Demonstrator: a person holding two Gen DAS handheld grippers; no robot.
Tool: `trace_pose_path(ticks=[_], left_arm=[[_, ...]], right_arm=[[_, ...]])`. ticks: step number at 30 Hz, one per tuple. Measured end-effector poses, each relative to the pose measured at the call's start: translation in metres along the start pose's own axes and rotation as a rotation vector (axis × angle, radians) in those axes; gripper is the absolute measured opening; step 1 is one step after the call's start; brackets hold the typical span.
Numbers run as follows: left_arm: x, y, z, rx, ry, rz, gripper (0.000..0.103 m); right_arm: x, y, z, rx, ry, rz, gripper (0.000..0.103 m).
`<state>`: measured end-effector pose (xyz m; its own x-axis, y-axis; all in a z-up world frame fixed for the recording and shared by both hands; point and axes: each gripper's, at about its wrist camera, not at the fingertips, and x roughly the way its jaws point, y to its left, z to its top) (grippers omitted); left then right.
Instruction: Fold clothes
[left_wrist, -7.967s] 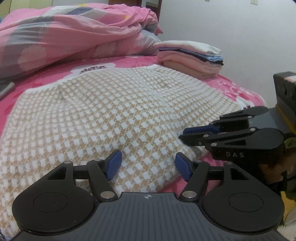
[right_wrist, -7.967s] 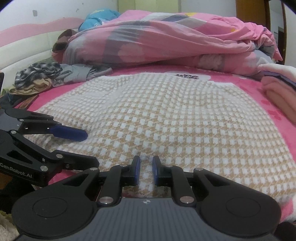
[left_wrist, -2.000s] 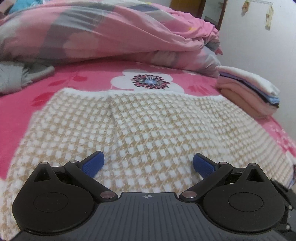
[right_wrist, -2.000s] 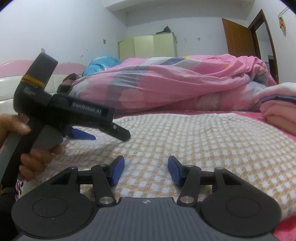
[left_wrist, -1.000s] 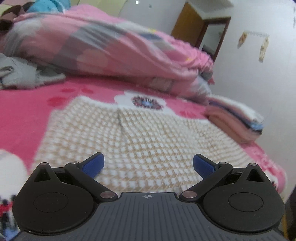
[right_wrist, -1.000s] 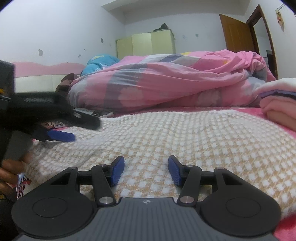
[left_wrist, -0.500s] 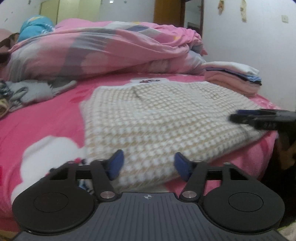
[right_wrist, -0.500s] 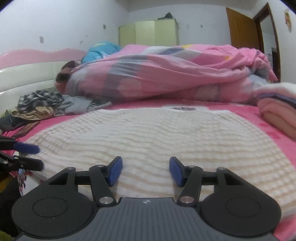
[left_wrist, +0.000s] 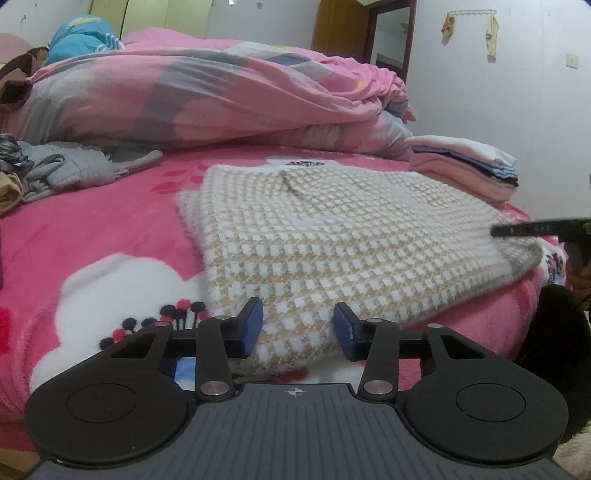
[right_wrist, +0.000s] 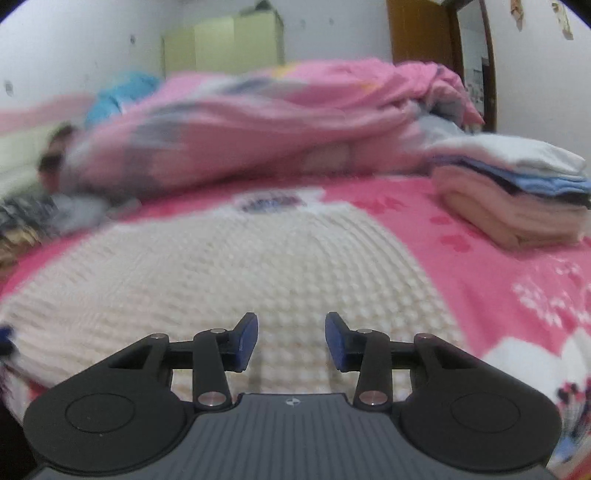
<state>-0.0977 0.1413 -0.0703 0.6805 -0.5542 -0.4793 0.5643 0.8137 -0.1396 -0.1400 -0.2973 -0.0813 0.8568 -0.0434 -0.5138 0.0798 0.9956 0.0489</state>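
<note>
Left wrist view: my left tongs (left_wrist: 297, 330) closing astride sweater (left_wrist: 351, 236) corner, not yet pinching; right tongs (right_wrist: 290, 341) closing, empty; knit soft, floppy; take near hem corners

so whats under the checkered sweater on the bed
The checkered sweater lies flat on the pink floral blanket, which shows all around it. Whatever else lies beneath the sweater is covered.

sweater (left_wrist: 332, 236) on bed (left_wrist: 92, 236), folded stack (left_wrist: 469, 166) right, quilt (left_wrist: 207, 96) behind
</note>
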Motion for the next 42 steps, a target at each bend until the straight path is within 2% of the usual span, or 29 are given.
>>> trace_pose_path(ticks=[1,3,4,8,10,12,14,17,19,21,22,23,24,26,29,32,33,35,37,38,40,41,42], left_arm=[[-0.001,0.001,0.0,-0.002,0.002,-0.004,0.042],[-0.004,0.001,0.004,0.001,0.005,-0.009,0.042],[-0.007,0.0,0.007,0.008,0.003,-0.009,0.043],[-0.016,-0.008,0.024,0.039,-0.049,0.015,0.053],[-0.005,-0.019,0.036,0.041,-0.056,-0.025,0.054],[0.015,-0.035,0.049,0.052,-0.049,-0.071,0.055],[0.038,-0.054,0.059,0.072,-0.039,-0.109,0.055],[0.083,-0.068,0.066,0.082,0.039,-0.123,0.056],[0.103,-0.066,0.064,0.036,0.094,-0.11,0.057],[0.103,-0.061,0.064,0.001,0.099,-0.126,0.057],[0.102,-0.058,0.063,-0.004,0.103,-0.13,0.057],[0.101,-0.057,0.062,-0.009,0.106,-0.131,0.057],[0.1,-0.055,0.062,-0.015,0.108,-0.132,0.057],[0.098,-0.054,0.06,-0.017,0.111,-0.127,0.057],[0.098,-0.057,0.06,-0.014,0.117,-0.117,0.057],[0.099,-0.056,0.064,-0.016,0.122,-0.122,0.057],[0.1,-0.056,0.065,-0.018,0.122,-0.126,0.057],[0.1,-0.055,0.065,-0.022,0.122,-0.13,0.057],[0.099,-0.055,0.065,-0.024,0.121,-0.132,0.057],[0.099,-0.054,0.065,-0.026,0.119,-0.132,0.057],[0.099,-0.054,0.064,-0.03,0.114,-0.132,0.058],[0.098,-0.054,0.064,-0.032,0.113,-0.132,0.058],[0.097,-0.054,0.063,-0.036,0.112,-0.132,0.058]], right_arm=[[0.003,-0.02,-0.002,0.046,0.024,-0.048,0.04],[-0.001,-0.063,-0.005,0.19,0.042,-0.081,0.036],[-0.004,-0.075,-0.002,0.235,0.042,-0.109,0.04],[-0.028,-0.089,0.012,0.287,-0.033,-0.079,0.04],[-0.022,-0.075,0.024,0.235,-0.059,-0.025,0.04],[-0.001,-0.057,0.038,0.169,-0.063,0.052,0.04],[0.026,-0.043,0.05,0.085,-0.047,0.092,0.04],[0.059,-0.032,0.054,0.022,-0.009,0.128,0.037],[0.07,-0.048,0.051,0.059,0.018,0.127,0.037],[0.076,-0.07,0.048,0.121,0.037,0.127,0.033],[0.073,-0.08,0.049,0.14,0.046,0.082,0.031],[0.07,-0.089,0.05,0.155,0.051,0.039,0.035],[0.068,-0.095,0.054,0.16,0.048,0.012,0.035],[0.066,-0.1,0.067,0.173,0.035,0.055,0.035],[0.076,-0.08,0.088,0.111,0.018,0.155,0.035],[0.11,-0.067,0.101,0.08,0.095,0.256,0.035],[0.124,-0.069,0.102,0.084,0.129,0.257,0.035],[0.15,-0.079,0.105,0.11,0.181,0.214,0.029],[0.153,-0.094,0.11,0.177,0.179,0.184,0.021],[0.145,-0.098,0.113,0.2,0.16,0.145,0.029],[0.121,-0.094,0.115,0.165,0.096,0.005,0.047],[0.108,-0.092,0.114,0.163,0.072,-0.003,0.047],[0.096,-0.09,0.112,0.174,0.061,0.034,0.048]])
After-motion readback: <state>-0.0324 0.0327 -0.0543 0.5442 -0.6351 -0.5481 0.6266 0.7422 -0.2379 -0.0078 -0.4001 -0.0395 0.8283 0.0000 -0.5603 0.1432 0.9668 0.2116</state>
